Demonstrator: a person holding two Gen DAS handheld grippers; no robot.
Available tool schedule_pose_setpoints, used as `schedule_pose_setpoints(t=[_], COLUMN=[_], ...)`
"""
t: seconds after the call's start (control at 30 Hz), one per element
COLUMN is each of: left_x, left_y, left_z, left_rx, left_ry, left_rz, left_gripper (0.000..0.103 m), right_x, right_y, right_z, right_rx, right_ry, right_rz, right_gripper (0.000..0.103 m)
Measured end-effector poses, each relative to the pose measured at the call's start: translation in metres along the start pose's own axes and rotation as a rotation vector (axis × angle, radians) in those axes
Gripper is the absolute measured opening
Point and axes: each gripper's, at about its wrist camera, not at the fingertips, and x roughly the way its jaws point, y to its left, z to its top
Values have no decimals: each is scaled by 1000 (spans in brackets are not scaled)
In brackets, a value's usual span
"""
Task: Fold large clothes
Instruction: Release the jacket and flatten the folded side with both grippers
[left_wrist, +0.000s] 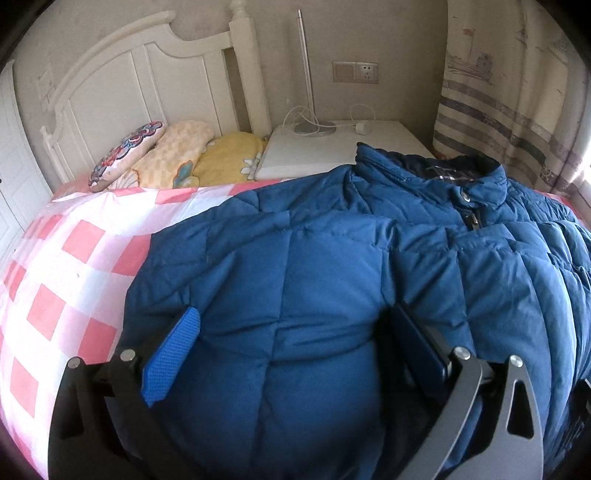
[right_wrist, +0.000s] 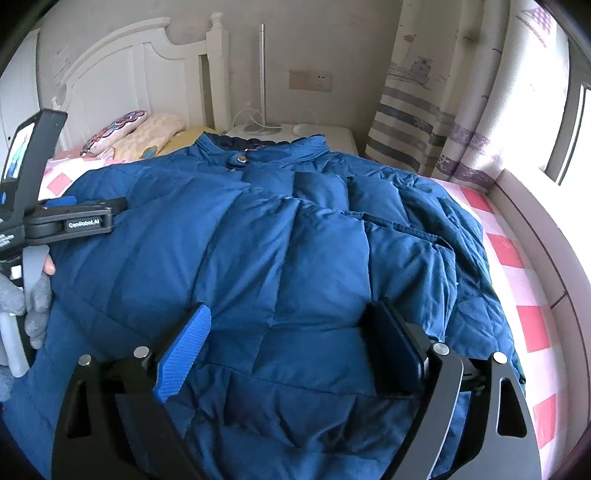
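Left gripper (left_wrist: 291, 347): jaws spread, jacket fabric bulging between, pads not pinching
Right gripper (right_wrist: 291, 347): jaws spread over jacket
Jacket (right_wrist: 258, 229): on checked bed (left_wrist: 74, 266), collar toward headboard (left_wrist: 122, 85), hem nearest
Room: bare sheet both sides

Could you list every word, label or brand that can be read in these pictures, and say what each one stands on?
"GenRobot.AI": white lettering on the black body of the left gripper, seen from the right wrist view.
A second label on that gripper's left edge: too cut off to read.
Label inside the jacket collar: too blurred to read.
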Motion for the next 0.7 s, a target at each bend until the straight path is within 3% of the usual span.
schedule_pose_setpoints(t=[0.17,0.3,0.4,0.47,0.7], left_x=[1,0,1,1,-4], left_y=[-2,-2,-2,-2,2], left_z=[4,4,4,4,9], left_rx=[-4,-5,-5,-6,-16], left_ry=[1,0,-2,-3,47], left_rz=[0,-2,-3,-4,-25], left_gripper=[101,101,101,101,101], right_x=[-16,28,63,66,68], right_y=[17,8,-7,-16,-11], right_z=[38,65,59,56,53], right_rx=[-63,-32,-3,40,21], right_ry=[-95,3,68,58,47], right_rz=[-46,-69,-46,-2,-20], right_gripper=[90,90,95,96,96])
